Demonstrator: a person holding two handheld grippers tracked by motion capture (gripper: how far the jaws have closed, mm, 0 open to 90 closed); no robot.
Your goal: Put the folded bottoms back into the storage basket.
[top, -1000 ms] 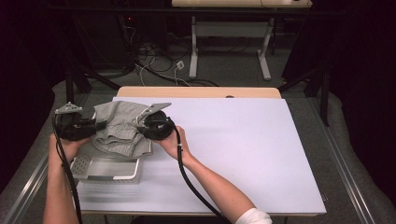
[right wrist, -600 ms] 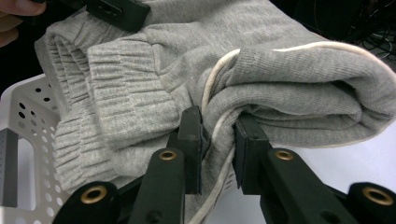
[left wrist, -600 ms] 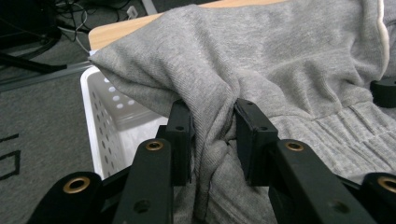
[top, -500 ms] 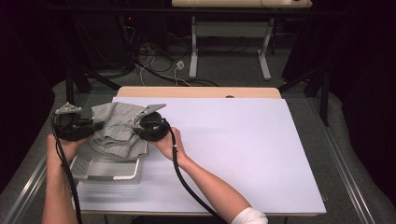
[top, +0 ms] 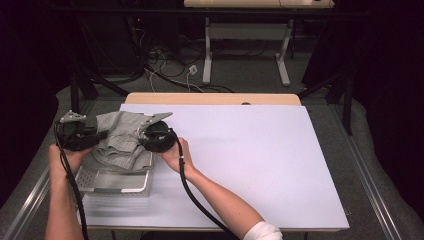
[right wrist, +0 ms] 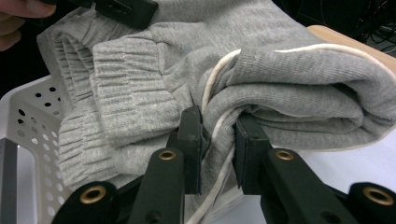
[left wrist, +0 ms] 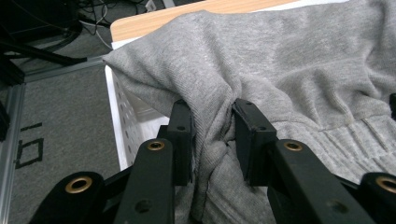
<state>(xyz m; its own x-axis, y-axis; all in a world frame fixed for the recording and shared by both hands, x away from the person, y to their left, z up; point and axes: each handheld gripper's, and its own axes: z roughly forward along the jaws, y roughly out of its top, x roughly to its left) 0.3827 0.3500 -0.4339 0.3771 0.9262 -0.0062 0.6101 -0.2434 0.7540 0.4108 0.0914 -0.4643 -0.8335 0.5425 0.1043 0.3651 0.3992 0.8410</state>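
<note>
- Grey knit garment (top: 122,140) bunched over the white perforated basket (top: 116,181), near the table's (top: 260,165) left edge, toward the near-left corner.
- Left gripper (top: 95,136) at the garment's left side, held in the left hand (top: 62,159); fingers (left wrist: 183,126) clamped on a pinched fold of grey fabric, cloth squeezed between both pads.
- Right gripper (top: 142,137) at the garment's right side, held in the right hand (top: 175,156); fingers (right wrist: 192,126) clamped on a thick fold, with a white drawstring (right wrist: 219,126) running down between them.
- Ribbed cuff or waistband (right wrist: 126,93) folded over to the left in the right gripper view, hanging over the basket's rim (right wrist: 28,112).
- Garment lifted between the two grippers, its lower part draping onto the basket's far rim; whether it rests inside the basket, cannot tell.
- Basket standing on the white sheet that covers the table, just inside the left edge.
- Black cables (top: 192,197) trailing from each gripper along the forearms toward the near edge.
</note>
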